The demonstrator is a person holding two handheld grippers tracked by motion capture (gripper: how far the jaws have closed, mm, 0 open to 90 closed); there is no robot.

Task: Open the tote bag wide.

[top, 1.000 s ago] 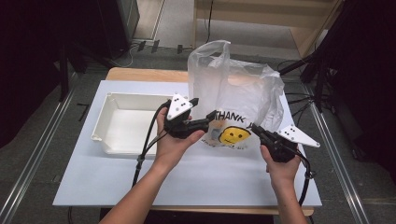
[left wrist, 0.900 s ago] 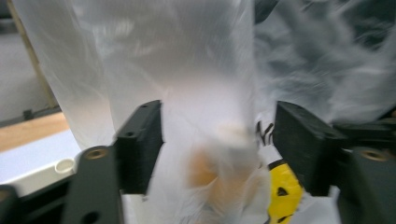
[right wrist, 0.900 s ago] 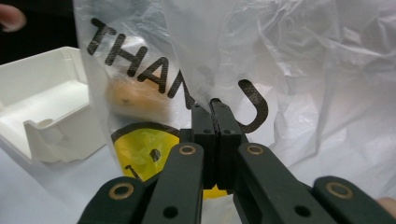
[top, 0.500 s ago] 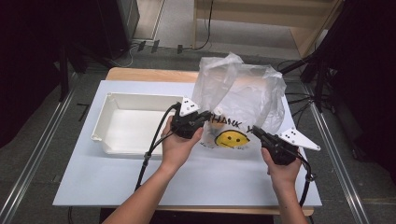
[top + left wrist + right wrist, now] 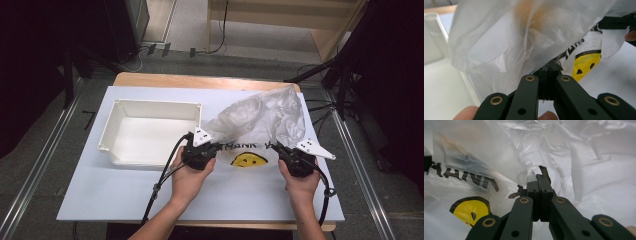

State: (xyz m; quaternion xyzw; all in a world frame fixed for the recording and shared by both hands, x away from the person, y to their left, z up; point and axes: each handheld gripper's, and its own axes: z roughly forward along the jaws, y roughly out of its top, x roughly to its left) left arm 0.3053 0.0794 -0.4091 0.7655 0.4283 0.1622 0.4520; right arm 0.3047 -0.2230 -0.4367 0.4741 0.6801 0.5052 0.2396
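Note:
A thin white plastic bag point(image 5: 260, 117) with a yellow smiley face point(image 5: 248, 160) and black lettering lies crumpled on the white table top, its upper part puffed up toward the back right. My left gripper point(image 5: 217, 146) is low at the bag's left front edge, its jaws shut on the plastic bag point(image 5: 524, 37), as the left gripper point(image 5: 549, 70) shows in its own view. My right gripper point(image 5: 276, 148) pinches the bag's right front edge; in its own view the right gripper point(image 5: 539, 178) is shut on a fold of the bag point(image 5: 586, 157).
A shallow white tray point(image 5: 150, 106) stands left of the bag, close to my left hand. The white table top point(image 5: 125, 195) has free room in front. Cables trail from both grippers toward the near edge. Dark stands and cables sit beyond the table.
The bag stood tall and upright; now it has sagged low and leans right. My left gripper has come down toward the table with the bag's edge. The right gripper has stayed put.

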